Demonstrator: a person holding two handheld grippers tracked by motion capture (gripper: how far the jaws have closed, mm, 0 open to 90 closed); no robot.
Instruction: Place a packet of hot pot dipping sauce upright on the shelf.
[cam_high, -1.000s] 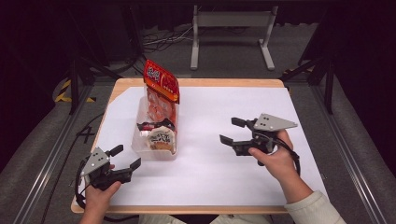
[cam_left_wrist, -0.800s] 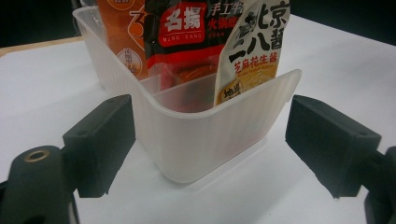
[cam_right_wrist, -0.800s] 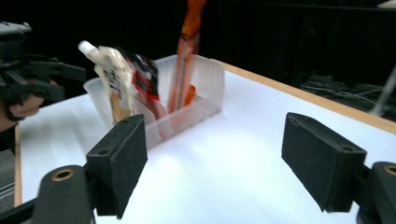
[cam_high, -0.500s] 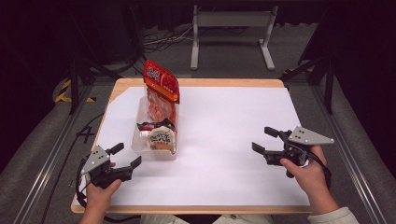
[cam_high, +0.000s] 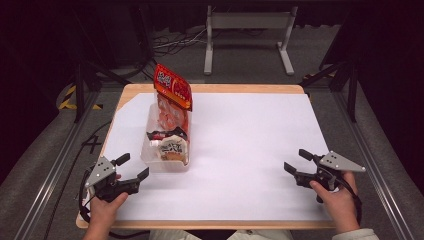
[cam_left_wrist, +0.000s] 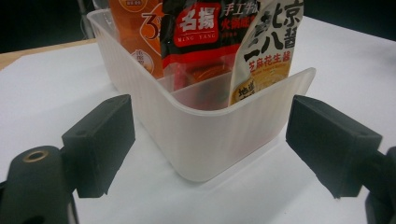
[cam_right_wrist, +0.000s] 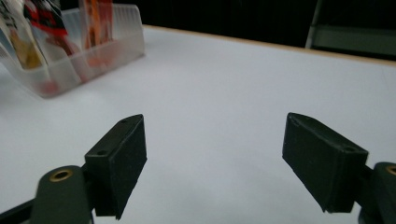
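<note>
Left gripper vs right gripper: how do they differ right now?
The left gripper sits near the clear bin, its fingers spread toward the bin's corner; the right gripper is far off at the table's right side, fingers over bare white paper. Both are open, hand-held and holding nothing.

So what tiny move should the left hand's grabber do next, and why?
Probably ease the left gripper forward. Its fingers are open, empty and already lined up either side of the clear bin's near end, though not touching it yet.
</note>
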